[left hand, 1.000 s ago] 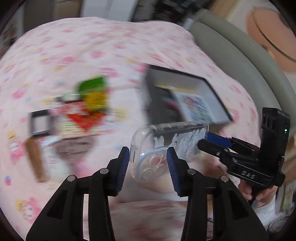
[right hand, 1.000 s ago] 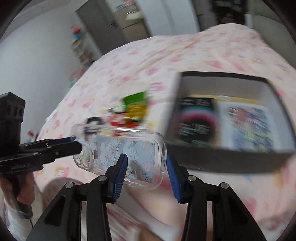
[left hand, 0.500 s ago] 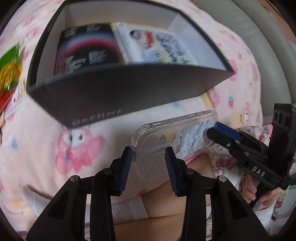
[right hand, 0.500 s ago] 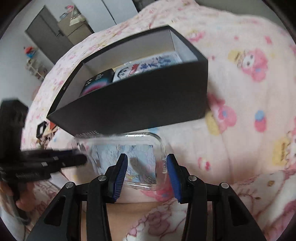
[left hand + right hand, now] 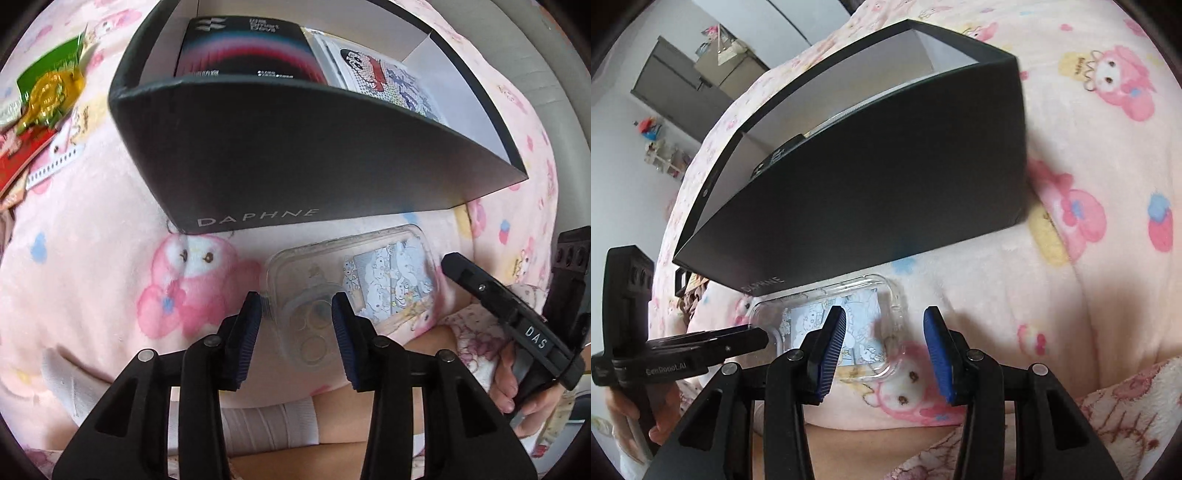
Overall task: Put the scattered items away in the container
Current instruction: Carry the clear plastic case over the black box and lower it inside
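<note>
The clear phone case (image 5: 351, 291) lies flat on the bed's pink blanket (image 5: 92, 258), just near of the black box (image 5: 295, 155), not inside it.

Left gripper (image 5: 296, 328): jaws part open, straddling the case's camera end; pad contact cannot be confirmed.

Right gripper (image 5: 882, 347): jaws part open, 1 pad over the case's right end, nothing held.

Judgement: the case is light, slick, thin and somewhat flexible. Best hold is across the 2 long edges near mid-length, with moderate pressure.
</note>
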